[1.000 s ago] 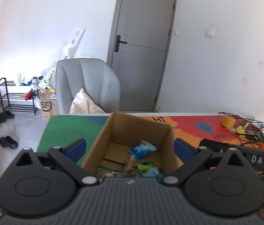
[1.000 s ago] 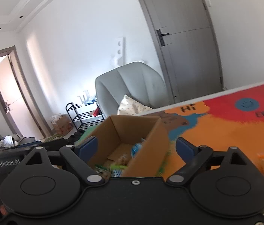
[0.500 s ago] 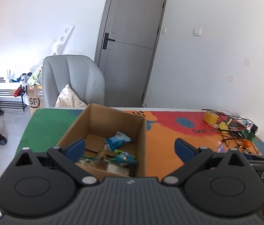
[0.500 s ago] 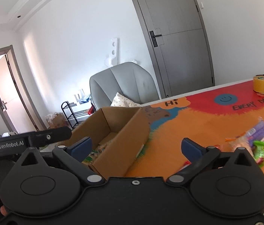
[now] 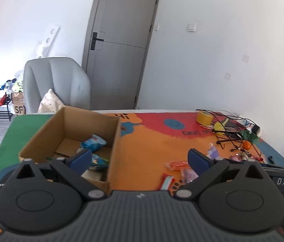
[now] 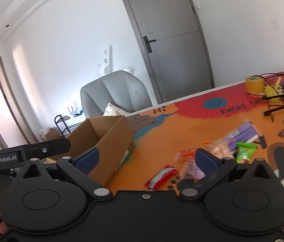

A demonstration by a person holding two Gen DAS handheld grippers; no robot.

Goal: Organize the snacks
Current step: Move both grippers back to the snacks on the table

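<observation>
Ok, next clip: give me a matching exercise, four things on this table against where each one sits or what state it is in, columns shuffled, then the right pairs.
Things:
1. brown cardboard box
2. yellow tape roll
3. red-and-white flat snack packet
4. right gripper

Places or states:
A. far end of the mat, beside black cables
B. open, nothing between its fingers
C. holds blue and green snack bags
D. flat on the orange mat, nearest the gripper

Pairs: 1-C, 2-A, 3-D, 4-B

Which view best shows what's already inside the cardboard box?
The left wrist view: it looks down into the cardboard box, showing the snack packets on its floor. The right wrist view shows only the box's outer wall and rim, contents hidden.
</observation>
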